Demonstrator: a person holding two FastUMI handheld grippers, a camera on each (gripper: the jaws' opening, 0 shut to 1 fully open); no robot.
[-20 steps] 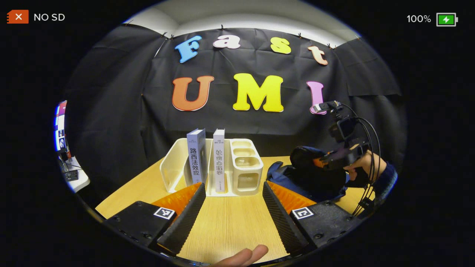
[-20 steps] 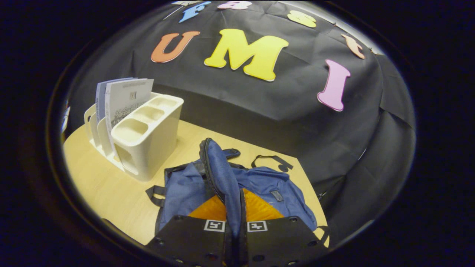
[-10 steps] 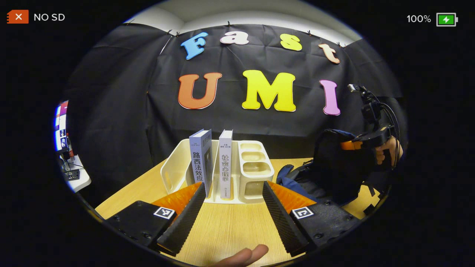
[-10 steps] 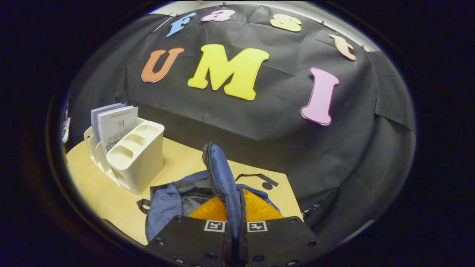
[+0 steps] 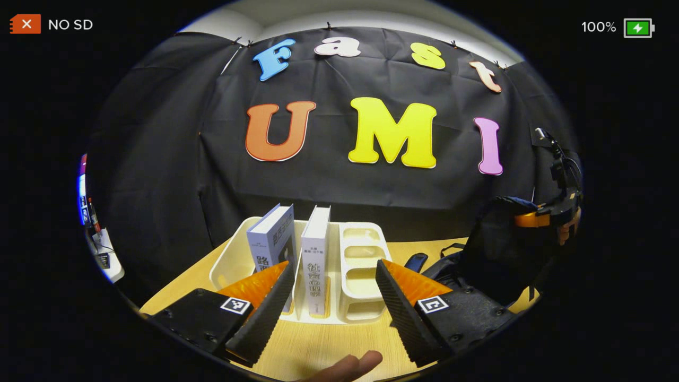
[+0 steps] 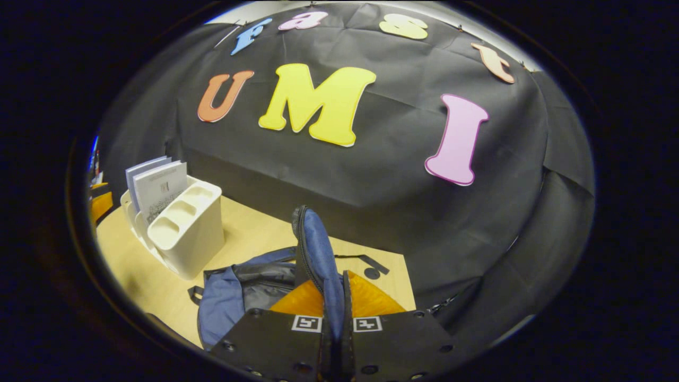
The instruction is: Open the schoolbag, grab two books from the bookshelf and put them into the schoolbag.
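In the bookshelf (image 5: 360, 276), two books (image 5: 315, 254) stand upright, spines toward the left gripper (image 5: 334, 297), jaws spread, just before them. Right of the bookshelf, the right gripper (image 6: 335, 323) pinches the schoolbag (image 6: 318, 254) flap, held up vertical.

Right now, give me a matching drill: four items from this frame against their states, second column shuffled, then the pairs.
Items:
1. left gripper
2. right gripper
3. two books
4. schoolbag flap

States:
A. standing upright in the white bookshelf
B. open, fingers apart in front of the books
C. lifted up above the bag's opening
D. shut on the schoolbag flap

Pairs: 1-B, 2-D, 3-A, 4-C
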